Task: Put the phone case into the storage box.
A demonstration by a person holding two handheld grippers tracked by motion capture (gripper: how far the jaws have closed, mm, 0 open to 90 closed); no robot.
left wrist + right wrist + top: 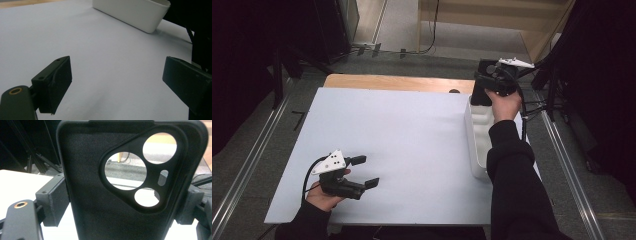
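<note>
Phone case [100,195]: black, soft-lined inside, with round and oval camera cutouts at its upper right in the right tool view; it stands upright between the jaws, and in the high view [481,91] it sits at the far end of the white bin.
Right tool [492,80]: clamped on the phone case, one jaw pressing each long side; jaws stand wide because the case is wide. It is held above the far right corner of the counter, close to the wooden edge.
White bin [477,135]: long and narrow, lying along the right edge of the sheet; the right forearm runs over its near end. Its rounded corner [150,22] shows far off in the left tool view.
White sheet [402,145]: covers most of the counter; a strip of bare wood [397,82] shows along the far edge.
Open room: the whole middle and left of the sheet lies bare, from the bin across to the left tool.
Left tool [364,172]: jaws spread wide with nothing between them, resting low near the front left corner, pointing right across the sheet, well apart from the bin.
Surround: grey floor and metal rails on both sides, dark stands beyond the far right corner.
</note>
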